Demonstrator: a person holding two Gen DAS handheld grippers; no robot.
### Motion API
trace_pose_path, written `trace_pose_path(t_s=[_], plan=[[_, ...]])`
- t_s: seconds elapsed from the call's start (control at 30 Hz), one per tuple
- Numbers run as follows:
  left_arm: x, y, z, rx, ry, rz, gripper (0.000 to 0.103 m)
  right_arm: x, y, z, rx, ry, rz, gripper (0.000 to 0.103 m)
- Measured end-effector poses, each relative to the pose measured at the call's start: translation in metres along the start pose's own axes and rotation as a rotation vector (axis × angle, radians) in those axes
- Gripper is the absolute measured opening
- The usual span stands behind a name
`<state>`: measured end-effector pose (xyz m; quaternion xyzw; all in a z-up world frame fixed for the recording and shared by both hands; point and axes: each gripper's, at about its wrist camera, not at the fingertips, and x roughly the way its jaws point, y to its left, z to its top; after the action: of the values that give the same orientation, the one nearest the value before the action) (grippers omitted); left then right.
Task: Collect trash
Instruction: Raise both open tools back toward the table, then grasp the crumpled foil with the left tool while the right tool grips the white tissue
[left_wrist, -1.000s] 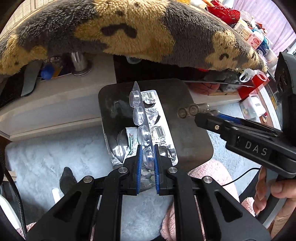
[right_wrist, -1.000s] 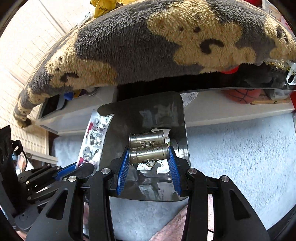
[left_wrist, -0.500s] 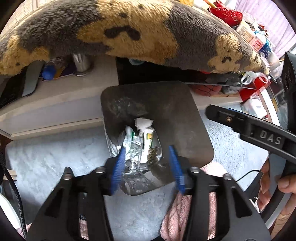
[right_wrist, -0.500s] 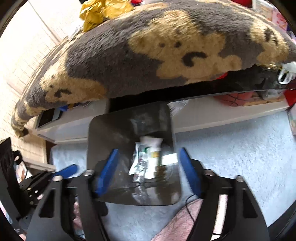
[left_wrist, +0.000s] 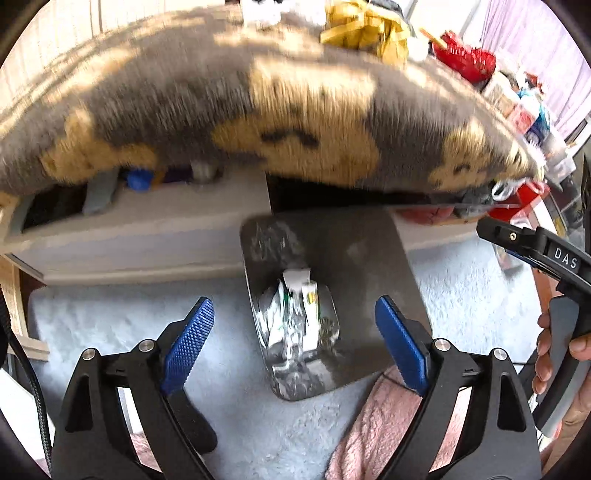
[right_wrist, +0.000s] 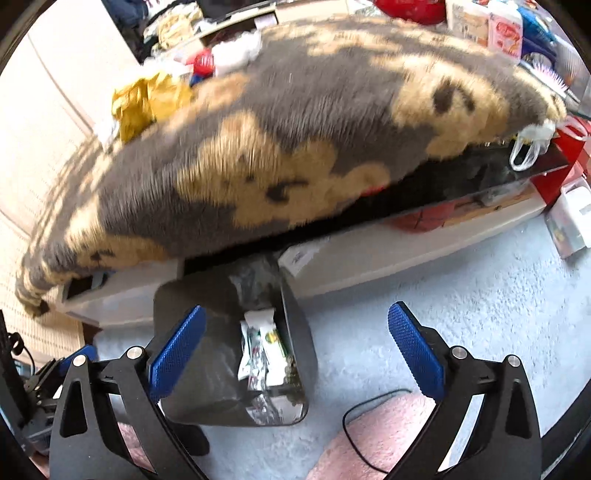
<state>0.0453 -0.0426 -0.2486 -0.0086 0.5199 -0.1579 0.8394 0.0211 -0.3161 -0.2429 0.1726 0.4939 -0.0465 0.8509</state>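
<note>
Pale fluffy carpet (left_wrist: 122, 332) fills the lower frame in both views, w/ a big grey-and-tan plush blanket (left_wrist: 258, 110) draped over a low shelf across the top. Dark bin (left_wrist: 369, 258) sits center in the left wrist view, lower-center in the right wrist view; trash (left_wrist: 295, 325) (wrappers, blister pack, small metal bits) lies at its bottom. Left gripper (left_wrist: 291, 343) jaws have just been opening, now wide apart, nothing between pads. Right gripper (right_wrist: 295, 350) same: just opened, wide, empty, bin below it. Progress est.: both loads look dropped in, so this round seems done. Clutter at upper right may still need collecting; can't tell which bits are trash.
</note>
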Motion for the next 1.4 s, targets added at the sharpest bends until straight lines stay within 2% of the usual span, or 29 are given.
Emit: trace_pose_path(t_s=[0.3, 0.63, 0.7, 0.77, 0.8, 0.83, 0.93, 1.4], plan=[[-0.038, 0.022, 0.057, -0.059, -0.090, 0.060, 0.084, -0.037, 0.016, 0.063, -0.057, -0.167, 0.016, 0.099], [-0.041, 0.031, 0.152, -0.038, -0.194, 0.098, 0.084, -0.024, 0.033, 0.143, -0.078, -0.245, 0.026, 0.098], [-0.035, 0.033, 0.169, -0.033, -0.201, 0.108, 0.083, -0.020, 0.035, 0.152, -0.081, -0.251, 0.025, 0.095], [-0.028, 0.034, 0.182, -0.029, -0.204, 0.108, 0.083, -0.013, 0.036, 0.164, -0.075, -0.249, 0.022, 0.088], [-0.024, 0.034, 0.189, -0.025, -0.205, 0.110, 0.083, -0.007, 0.036, 0.171, -0.071, -0.239, 0.027, 0.081], [-0.021, 0.034, 0.193, -0.020, -0.207, 0.111, 0.080, -0.003, 0.037, 0.174, -0.069, -0.232, 0.032, 0.074], [-0.009, 0.033, 0.209, -0.006, -0.203, 0.107, 0.072, 0.010, 0.041, 0.186, -0.068, -0.214, 0.047, 0.065], [0.044, 0.033, 0.247, 0.032, -0.154, 0.090, 0.053, 0.057, 0.060, 0.205, -0.063, -0.149, 0.084, 0.063]])
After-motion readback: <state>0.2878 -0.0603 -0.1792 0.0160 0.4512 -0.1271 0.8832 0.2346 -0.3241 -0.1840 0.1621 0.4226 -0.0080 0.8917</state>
